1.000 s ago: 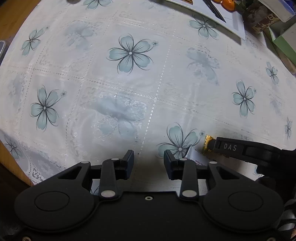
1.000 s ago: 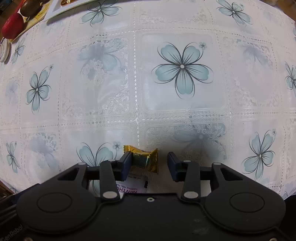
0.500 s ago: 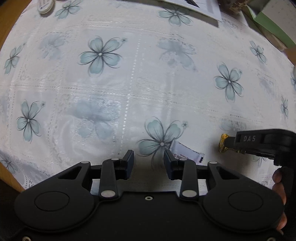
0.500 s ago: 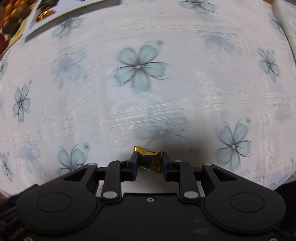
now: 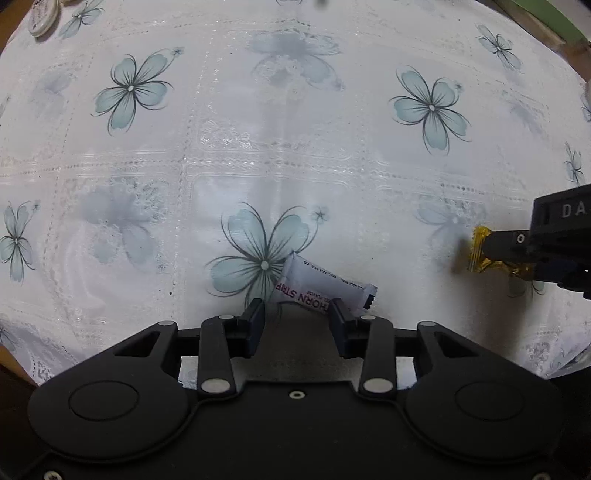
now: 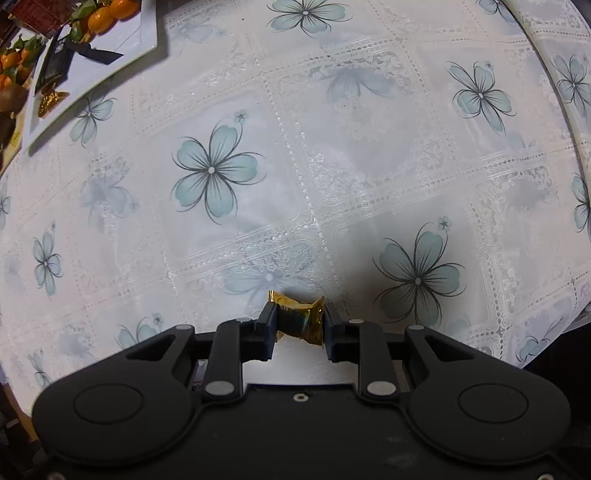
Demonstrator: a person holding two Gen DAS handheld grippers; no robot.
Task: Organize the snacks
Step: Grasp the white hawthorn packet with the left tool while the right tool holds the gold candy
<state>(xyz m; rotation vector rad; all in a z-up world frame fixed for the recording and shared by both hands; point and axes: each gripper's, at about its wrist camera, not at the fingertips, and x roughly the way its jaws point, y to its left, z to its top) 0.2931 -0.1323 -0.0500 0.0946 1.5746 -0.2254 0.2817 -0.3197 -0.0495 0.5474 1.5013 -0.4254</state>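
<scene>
- The tablecloth (image 5: 295, 155) fills both views, white and lacy with pale blue flowers printed all over it.
- Far corner of the right wrist view: a white tray (image 6: 122, 40) sits on the cloth, with a dark packet (image 6: 55, 66) and a gold-wrapped sweet (image 6: 50, 101) lying in it, and oranges (image 6: 107, 13) at its far edge.
- The left gripper (image 5: 297, 323) points straight down over the cloth, its jaws opening, nothing pinched between them.
- The right gripper (image 6: 298, 326) is pressed in from both sides on the gold candy (image 6: 299, 319), fingers tight on the wrapper's waist; in the left wrist view it juts in from the right edge, candy clear of the cloth.
- The white snack packet (image 5: 321, 290) lies flat on the cloth just ahead of the left fingertips, tilted, its near edge reaching between them, purple lettering partly readable.
- A small white round object (image 5: 42, 16) rests at the far left edge of the cloth; too blurred to name.
</scene>
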